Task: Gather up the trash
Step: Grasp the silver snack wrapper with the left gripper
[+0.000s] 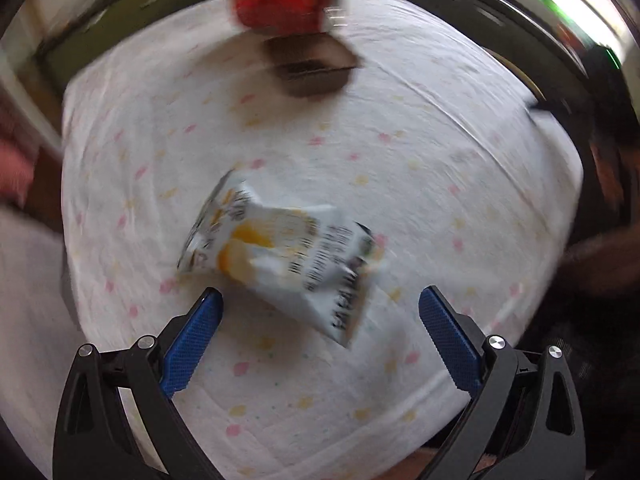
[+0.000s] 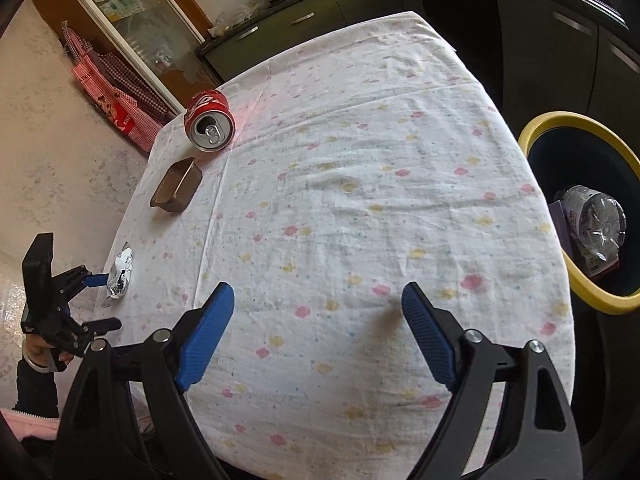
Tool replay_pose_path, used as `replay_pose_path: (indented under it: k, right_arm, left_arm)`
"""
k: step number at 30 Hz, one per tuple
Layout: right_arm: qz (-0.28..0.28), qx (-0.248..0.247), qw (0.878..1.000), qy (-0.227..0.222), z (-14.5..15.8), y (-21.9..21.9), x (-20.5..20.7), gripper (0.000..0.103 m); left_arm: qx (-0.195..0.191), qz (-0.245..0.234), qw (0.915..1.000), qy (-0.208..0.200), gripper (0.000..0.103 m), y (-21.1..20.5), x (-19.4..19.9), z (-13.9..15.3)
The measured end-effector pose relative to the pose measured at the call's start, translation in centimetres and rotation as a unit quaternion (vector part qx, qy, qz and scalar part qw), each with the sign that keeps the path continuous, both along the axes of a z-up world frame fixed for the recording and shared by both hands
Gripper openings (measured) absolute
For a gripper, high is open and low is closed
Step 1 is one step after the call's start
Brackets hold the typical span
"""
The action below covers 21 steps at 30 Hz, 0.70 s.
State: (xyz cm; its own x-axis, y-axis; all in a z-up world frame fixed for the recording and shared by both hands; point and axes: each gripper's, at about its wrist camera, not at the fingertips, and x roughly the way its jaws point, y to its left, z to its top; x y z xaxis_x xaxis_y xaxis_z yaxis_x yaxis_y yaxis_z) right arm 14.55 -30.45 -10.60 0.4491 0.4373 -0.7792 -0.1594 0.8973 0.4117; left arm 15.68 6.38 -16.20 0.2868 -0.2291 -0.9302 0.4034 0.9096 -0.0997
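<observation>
The left tongs (image 1: 320,304) stand wide open and hold nothing. A crumpled white and yellow snack wrapper (image 1: 280,256) lies on the surface (image 1: 440,200) just ahead of them, nearer the left finger (image 1: 196,336); through the blur I cannot tell whether that fingertip touches it. The right tongs (image 2: 318,300) are also spread wide, empty, hovering over bare flowered cloth with nothing between the fingers.

The left wrist view is smeared by motion. It shows the wrapper's print and its long axis, which runs from about 10 o'clock to 4 o'clock, the far end tapering toward 10. Beyond it at 12 o'clock sit a small brown tray (image 1: 312,68) and, farther on, a red can (image 1: 284,6), both blurred.

The right wrist view is sharp and shows more. The can (image 2: 209,124) lies on its side near the surface's far left corner, its opened top facing the camera and its long axis pointing away toward 12 o'clock. The tray (image 2: 176,186) sits just nearer than the can, open side up, long axis toward 1 o'clock. The wrapper (image 2: 120,276) is at 9 o'clock at the surface's left edge, with the left tongs (image 2: 105,300) beside it and one blue fingertip (image 2: 96,279) against or just next to it. At 3 o'clock, off the surface's right edge, stands a yellow-rimmed bin (image 2: 536,126) with a crushed clear bottle (image 2: 600,220) inside.
</observation>
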Motion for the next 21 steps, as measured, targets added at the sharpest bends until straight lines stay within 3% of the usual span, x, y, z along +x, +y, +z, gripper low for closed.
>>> replay_pose_path:
  k: [3, 8, 11, 15, 21]
  right_arm:
    - [0.011, 0.003, 1.0, -0.001, 0.1, 0.5, -0.5, 0.081]
    - [0.018, 0.009, 1.0, 0.0, 0.1, 0.5, -0.9, 0.082]
    - [0.015, 0.015, 1.0, 0.002, -0.2, 0.2, -0.8, 0.082]
    - [0.012, 0.021, 1.0, 0.001, -0.1, -0.2, -1.1, 0.082]
    - [-0.002, 0.025, 1.0, -0.008, 0.5, -1.6, -1.5, 0.082]
  left_arm:
    - [-0.049, 0.075, 0.9955, 0.031, 0.097, 0.8, 1.3, 0.6]
    - [-0.107, 0.124, 0.9835, 0.078, 0.097, 1.1, 2.7, 0.8]
    - [-0.057, 0.129, 0.988, 0.062, 0.097, 0.4, 4.3, 0.7]
    - [0.018, 0.102, 0.9934, 0.049, 0.097, -1.4, 6.4, 0.0]
    - [0.085, 0.067, 0.993, 0.048, 0.091, -3.4, 4.9, -0.5]
